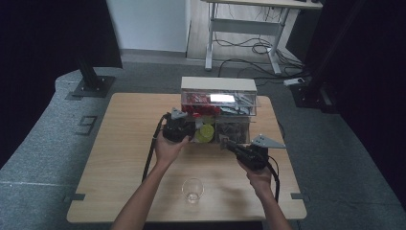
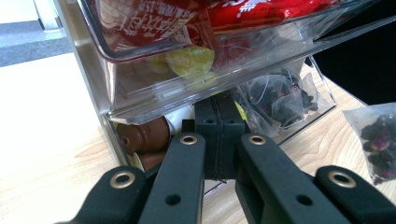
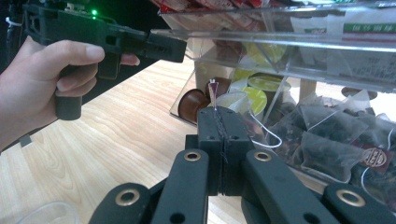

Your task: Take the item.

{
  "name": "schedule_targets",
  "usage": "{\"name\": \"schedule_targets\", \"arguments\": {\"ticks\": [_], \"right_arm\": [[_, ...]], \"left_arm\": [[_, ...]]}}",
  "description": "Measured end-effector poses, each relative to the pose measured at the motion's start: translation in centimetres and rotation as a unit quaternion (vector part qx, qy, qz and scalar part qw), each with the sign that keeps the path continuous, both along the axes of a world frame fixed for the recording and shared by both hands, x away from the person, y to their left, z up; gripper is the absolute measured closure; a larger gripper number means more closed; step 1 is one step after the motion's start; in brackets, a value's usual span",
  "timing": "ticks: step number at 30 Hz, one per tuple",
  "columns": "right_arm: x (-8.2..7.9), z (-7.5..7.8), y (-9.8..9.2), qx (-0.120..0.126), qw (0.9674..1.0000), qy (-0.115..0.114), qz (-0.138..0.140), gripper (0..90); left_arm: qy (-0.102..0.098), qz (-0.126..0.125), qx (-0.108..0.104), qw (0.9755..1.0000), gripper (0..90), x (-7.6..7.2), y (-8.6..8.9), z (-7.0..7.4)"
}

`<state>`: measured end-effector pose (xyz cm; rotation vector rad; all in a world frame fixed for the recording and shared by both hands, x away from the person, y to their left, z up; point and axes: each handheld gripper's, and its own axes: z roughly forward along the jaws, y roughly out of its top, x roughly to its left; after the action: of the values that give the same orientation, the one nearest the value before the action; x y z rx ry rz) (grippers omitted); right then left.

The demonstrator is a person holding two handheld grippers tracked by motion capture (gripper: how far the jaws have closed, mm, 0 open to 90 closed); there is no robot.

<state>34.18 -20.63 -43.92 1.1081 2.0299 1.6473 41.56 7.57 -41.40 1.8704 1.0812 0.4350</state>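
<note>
Jaws shut on white string (image 3: pixel 214 95); pyramid tea bag (image 3: pixel 232 101) dangling.

Glass cup (image 3: pixel 39 213) cut off at edge; sachet (image 2: pixel 377 140) contents perhaps rosebuds.

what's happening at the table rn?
A person holds a gripper in each hand at a clear drawer organizer stocked with tea bags, coffee capsules and red packets. The left gripper, jaws shut, sits at the lower left drawer by the brown capsules. The right gripper is shut on a tea bag's string and tag, and the tea bag hangs in front of the lower drawer. An empty glass waits near the table's front edge.
</note>
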Motion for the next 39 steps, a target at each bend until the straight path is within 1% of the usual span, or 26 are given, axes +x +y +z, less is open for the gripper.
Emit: {"name": "schedule_targets", "arguments": {"ticks": [11, 14, 19, 29, 35, 39], "right_arm": [[-1.0, -0.8, 0.0, 0.009, 0.9999, 0.004, 0.009, 88.9], [-1.5, -0.8, 0.1, 0.013, 0.9999, -0.001, 0.011, 88.9], [-2.0, -1.2, 0.6, 0.015, 0.9996, -0.003, 0.023, 88.8], [-3.3, -1.1, 1.0, 0.02, 0.9992, -0.011, 0.034, 88.9], [-3.9, -1.2, 0.9, 0.03, 0.9988, -0.01, 0.038, 88.9], [-4.4, -1.2, 0.9, 0.035, 0.9984, -0.015, 0.042, 88.9]], "left_arm": [[0.0, 0.001, 0.0, 1.0, 89.9, 0.0, 0.1, 0.0], [0.001, 0.0, -0.001, 1.0, 89.9, 0.0, 0.1, 0.0], [0.0, 0.0, -0.001, 1.0, 89.9, 0.0, 0.1, 0.0], [0.001, -0.001, 0.002, 1.0, 90.0, 0.0, 0.0, 0.0], [0.001, -0.001, 0.003, 1.0, 89.9, 0.0, 0.0, -0.1], [0.001, -0.001, 0.003, 1.0, 89.8, 0.0, 0.0, -0.1]]}}
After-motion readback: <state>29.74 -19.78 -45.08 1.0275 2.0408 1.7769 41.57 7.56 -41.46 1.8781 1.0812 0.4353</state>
